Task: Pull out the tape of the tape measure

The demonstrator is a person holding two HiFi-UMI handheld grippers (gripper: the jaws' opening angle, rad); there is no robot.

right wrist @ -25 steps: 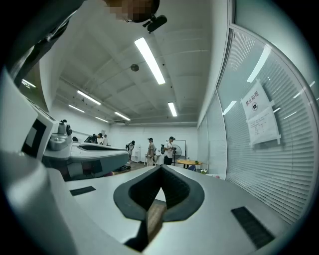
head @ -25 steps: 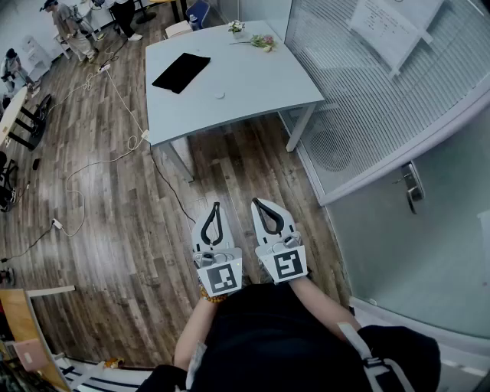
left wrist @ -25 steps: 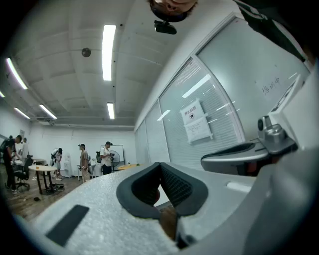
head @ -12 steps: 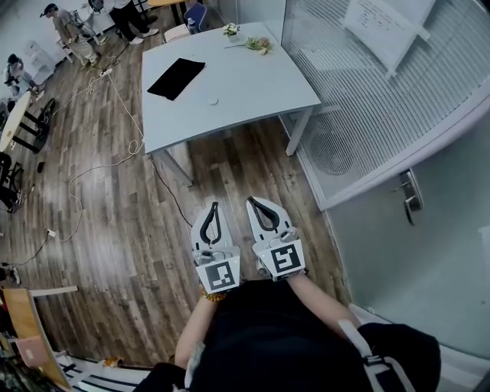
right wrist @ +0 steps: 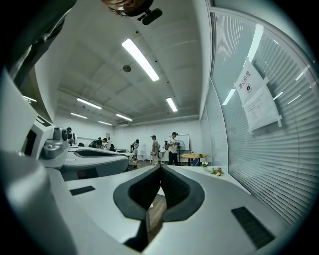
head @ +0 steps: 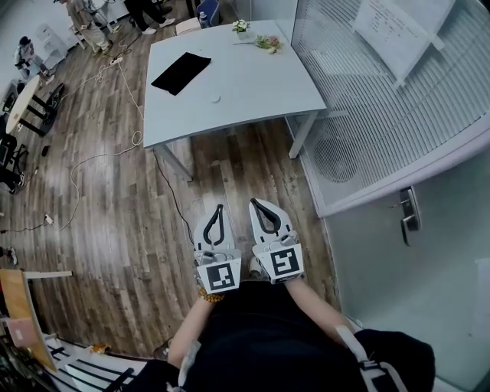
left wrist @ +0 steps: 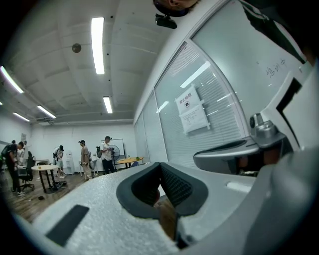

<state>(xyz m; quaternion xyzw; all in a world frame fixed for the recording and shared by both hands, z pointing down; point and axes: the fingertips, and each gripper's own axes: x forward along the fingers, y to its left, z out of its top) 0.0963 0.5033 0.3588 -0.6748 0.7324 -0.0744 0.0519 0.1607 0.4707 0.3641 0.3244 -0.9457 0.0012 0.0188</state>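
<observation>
I hold both grippers side by side, level, over the wooden floor in front of a light grey table (head: 253,92). My left gripper (head: 218,207) and my right gripper (head: 256,204) are both shut, tips touching, with nothing between them. A small pale round thing (head: 217,98) lies near the table's near edge, too small to identify. In the left gripper view the shut left gripper (left wrist: 160,165) points at the table, and the right gripper view shows the shut right gripper (right wrist: 161,167) the same way. No tape measure is clearly visible.
A black flat mat (head: 181,73) and flowers (head: 267,42) lie on the table. A glass wall with blinds (head: 383,99) and a door (head: 413,222) run along the right. Cables (head: 115,157) trail over the floor at the left. Several people (head: 92,14) stand at the far end.
The view has shifted slightly as the person steps toward the table, carrying both grippers along. Both pairs of jaws stay shut and empty.
</observation>
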